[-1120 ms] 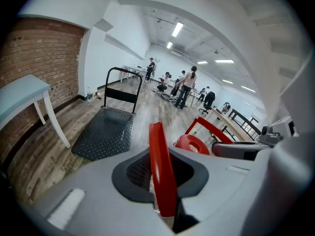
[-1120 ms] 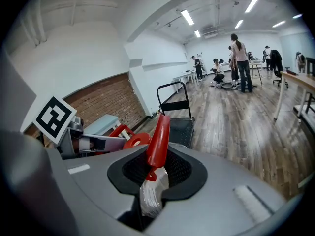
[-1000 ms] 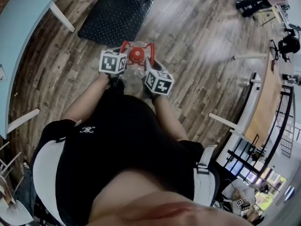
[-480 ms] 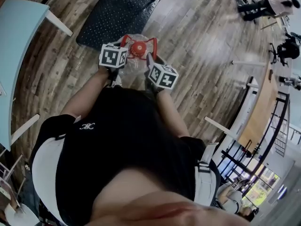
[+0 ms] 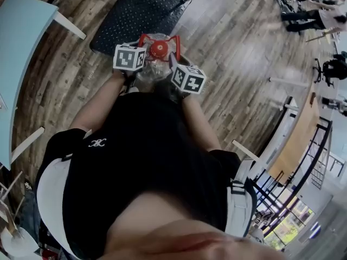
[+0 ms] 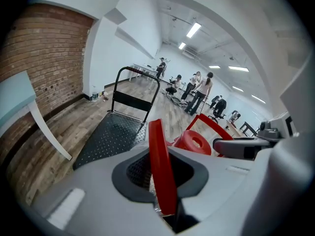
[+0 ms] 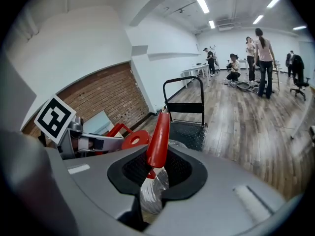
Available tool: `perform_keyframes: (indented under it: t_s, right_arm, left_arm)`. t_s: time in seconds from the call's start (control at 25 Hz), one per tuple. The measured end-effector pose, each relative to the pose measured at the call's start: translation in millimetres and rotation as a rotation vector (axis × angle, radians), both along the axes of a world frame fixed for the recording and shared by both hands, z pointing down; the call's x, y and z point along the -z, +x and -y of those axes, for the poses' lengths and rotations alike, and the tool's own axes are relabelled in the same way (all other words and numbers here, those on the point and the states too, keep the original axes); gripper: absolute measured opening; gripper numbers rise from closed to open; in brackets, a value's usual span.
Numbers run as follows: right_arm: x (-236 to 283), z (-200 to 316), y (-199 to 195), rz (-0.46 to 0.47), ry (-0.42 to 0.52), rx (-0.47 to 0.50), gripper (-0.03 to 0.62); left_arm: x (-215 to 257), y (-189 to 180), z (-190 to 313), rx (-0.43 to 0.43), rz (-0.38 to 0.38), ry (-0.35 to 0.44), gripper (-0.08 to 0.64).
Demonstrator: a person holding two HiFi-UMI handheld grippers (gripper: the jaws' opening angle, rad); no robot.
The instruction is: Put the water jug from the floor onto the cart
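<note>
Jug (image 5: 150, 72): clear, with a red cap (image 5: 158, 49); carried off the floor in front of the person, just short of the cart's near edge, and in the head view its top overlaps that edge
Handle (image 5: 160, 37): a red frame rising on both sides of the cap, its far bar towards the cart
Left claw (image 6: 161, 177): closed part-way, jaws clamped on the handle's left red bar, which stands upright between the dark pads; it sits on the jug's left side, pointing towards the cart
Right claw (image 7: 156, 173): closed part-way, jaws clamped on the handle's right red bar, with crinkled clear plastic showing just under the bar between the pads; it also points towards the cart
Cubes: the left one (image 5: 130, 57) and the right one (image 5: 188, 79) flank the cap, on the side away from the cart
Cart (image 5: 135, 15): a low black studded deck with an upright black push bar at its far end; deck bare
Floor (image 5: 233, 53): wood planks all round the cart
Bench (image 5: 21, 42): pale blue top on white legs, left of the cart
Wall (image 6: 44, 58): brick, beyond the bench, left of the cart
People (image 6: 199, 90): a small group standing and sitting well beyond the cart, deep in the room
</note>
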State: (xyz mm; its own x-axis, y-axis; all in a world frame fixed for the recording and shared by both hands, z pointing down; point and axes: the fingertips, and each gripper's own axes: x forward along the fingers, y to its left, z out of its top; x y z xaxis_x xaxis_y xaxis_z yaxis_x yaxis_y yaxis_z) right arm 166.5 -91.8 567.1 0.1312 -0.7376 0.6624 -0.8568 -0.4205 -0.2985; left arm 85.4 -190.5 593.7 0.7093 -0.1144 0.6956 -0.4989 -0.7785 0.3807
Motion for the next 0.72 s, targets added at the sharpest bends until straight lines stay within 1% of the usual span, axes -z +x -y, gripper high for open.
perform_keyframes:
  t_s: [0.32, 0.4, 0.44, 0.56, 0.72]
  right_arm:
    - [-18, 51, 41, 0.036, -0.068, 0.159, 0.081]
    - [-25, 62, 52, 0.056, -0.076, 0.195, 0.081]
    - [-29, 68, 58, 0.065, -0.080, 0.211, 0.080]
    - [-44, 86, 74, 0.079, -0.081, 0.261, 0.080]
    - [-69, 113, 93, 0.090, -0.075, 0.341, 0.081]
  left_arm:
    - [-18, 26, 35, 0.177, 0.037, -0.039, 0.046]
    - [-25, 37, 39, 0.207, 0.033, -0.064, 0.046]
    - [-29, 41, 43, 0.221, 0.043, -0.067, 0.048]
    - [-43, 50, 62, 0.252, 0.098, -0.039, 0.048]
    - [-70, 66, 92, 0.300, 0.136, -0.020, 0.040]
